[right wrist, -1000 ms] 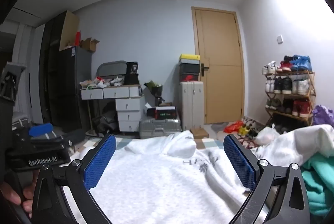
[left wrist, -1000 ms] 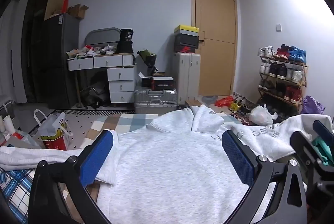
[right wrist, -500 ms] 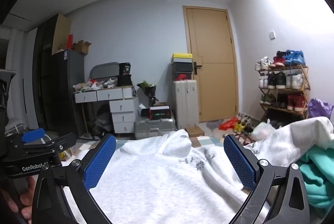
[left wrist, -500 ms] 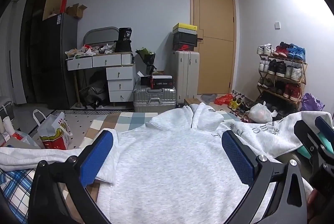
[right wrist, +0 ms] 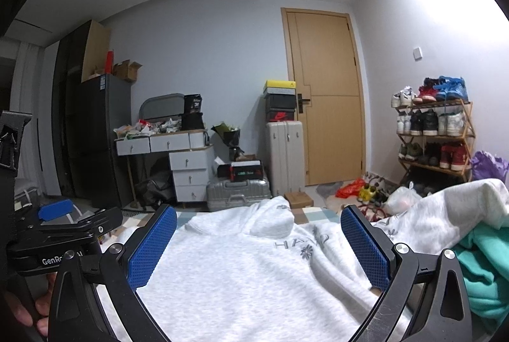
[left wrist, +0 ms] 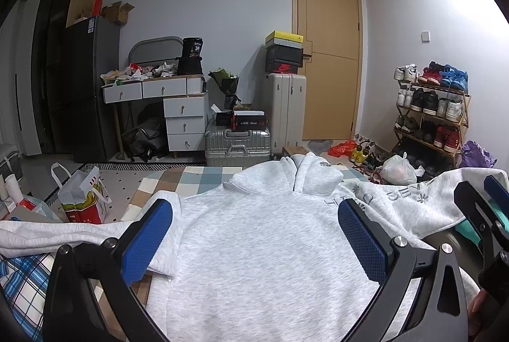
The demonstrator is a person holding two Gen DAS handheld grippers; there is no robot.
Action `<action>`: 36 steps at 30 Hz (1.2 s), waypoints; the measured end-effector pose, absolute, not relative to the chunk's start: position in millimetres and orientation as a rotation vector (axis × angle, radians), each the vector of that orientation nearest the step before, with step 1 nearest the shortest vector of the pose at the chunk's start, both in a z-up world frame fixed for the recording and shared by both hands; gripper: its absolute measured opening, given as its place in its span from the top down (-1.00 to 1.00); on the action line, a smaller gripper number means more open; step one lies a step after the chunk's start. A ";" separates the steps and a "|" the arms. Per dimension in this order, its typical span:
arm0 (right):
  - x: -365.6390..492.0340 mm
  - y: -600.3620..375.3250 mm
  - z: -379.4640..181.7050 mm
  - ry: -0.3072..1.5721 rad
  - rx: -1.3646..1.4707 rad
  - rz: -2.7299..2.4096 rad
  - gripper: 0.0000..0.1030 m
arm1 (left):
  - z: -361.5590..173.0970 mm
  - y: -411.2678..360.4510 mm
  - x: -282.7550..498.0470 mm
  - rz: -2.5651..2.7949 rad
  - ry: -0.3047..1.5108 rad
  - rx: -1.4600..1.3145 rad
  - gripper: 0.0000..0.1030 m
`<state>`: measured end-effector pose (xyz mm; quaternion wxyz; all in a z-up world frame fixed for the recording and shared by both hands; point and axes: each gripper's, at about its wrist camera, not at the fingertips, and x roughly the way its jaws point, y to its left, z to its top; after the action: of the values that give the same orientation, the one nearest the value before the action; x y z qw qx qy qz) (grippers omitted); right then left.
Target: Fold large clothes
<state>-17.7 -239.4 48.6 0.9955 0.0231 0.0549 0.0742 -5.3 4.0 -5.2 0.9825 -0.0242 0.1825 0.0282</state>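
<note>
A light grey hoodie (left wrist: pixel 261 240) lies spread flat on the bed, hood (left wrist: pixel 305 173) pointing away from me. Its left sleeve (left wrist: pixel 63 237) stretches out to the left. A second grey garment with printed letters (left wrist: pixel 410 202) drapes over a pile at the right. My left gripper (left wrist: pixel 254 241) hovers open above the hoodie's chest, nothing between its blue pads. My right gripper (right wrist: pixel 257 246) is open too, above the same hoodie (right wrist: pixel 241 275), close to the lettered cloth (right wrist: pixel 305 246). The left gripper's body (right wrist: pixel 60 233) shows at the left edge of the right wrist view.
A teal garment (right wrist: pixel 483 262) lies in the pile at the right. A blue plaid cloth (left wrist: pixel 19 284) is at the bed's near left. Beyond the bed stand a red and white bag (left wrist: pixel 82 198), a silver suitcase (left wrist: pixel 237 146), drawers (left wrist: pixel 184 119), a shoe rack (left wrist: pixel 429 112).
Both grippers have lifted and tilted slightly, so more of the room shows above the hoodie. The hoodie has not moved and both grippers stay open.
</note>
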 end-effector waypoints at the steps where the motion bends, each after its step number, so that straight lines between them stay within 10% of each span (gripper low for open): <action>1: -17.8 -239.5 48.4 0.111 0.050 0.147 -1.00 | -6.0 4.6 -5.9 0.057 0.366 -0.048 -0.97; 36: -12.8 -244.5 45.4 0.134 0.070 0.130 -1.00 | -9.4 3.1 -7.3 0.062 0.354 -0.024 -0.97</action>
<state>-12.8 -244.4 45.4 0.9950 0.0350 0.0671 0.0648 -7.3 3.1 -9.4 0.9838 -0.0119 0.1760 0.0306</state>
